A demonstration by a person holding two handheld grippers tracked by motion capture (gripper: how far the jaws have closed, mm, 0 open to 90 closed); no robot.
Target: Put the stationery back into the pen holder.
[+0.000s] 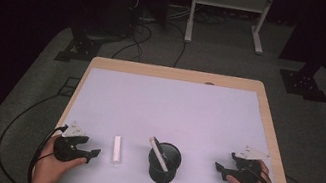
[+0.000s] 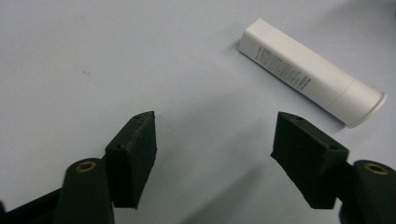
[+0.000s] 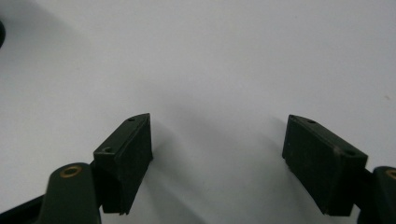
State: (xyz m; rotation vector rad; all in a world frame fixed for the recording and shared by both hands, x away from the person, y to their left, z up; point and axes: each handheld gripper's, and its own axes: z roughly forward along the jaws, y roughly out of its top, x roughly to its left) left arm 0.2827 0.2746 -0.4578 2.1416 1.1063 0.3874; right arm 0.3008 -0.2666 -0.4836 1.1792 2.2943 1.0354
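Both grippers rest at the near edge of the table (image 1: 105, 63), one in each hand. Left gripper (image 1: 93, 153): jaws parted, nothing between them. Right gripper (image 1: 219, 168): jaws parted, nothing between them, bare surface ahead.

White tube (image 1: 116, 149) lies flat just right of the left gripper, apart from it; in the left gripper view it sits far and to the right of the jaws (image 2: 312, 72). Black cup (image 1: 164, 163) stands upright between the grippers and holds a second white tube (image 1: 159, 153), leaning.

Likely faults: the round tube may roll away if one pad touches first; an off-centre approach would push rather than grip it. A careless placement could tip the cup.

Surface: smooth pale mat on a wood-edged top. Room: dark, grey carpet, floor cables, a white frame (image 1: 229, 1) at the far side.
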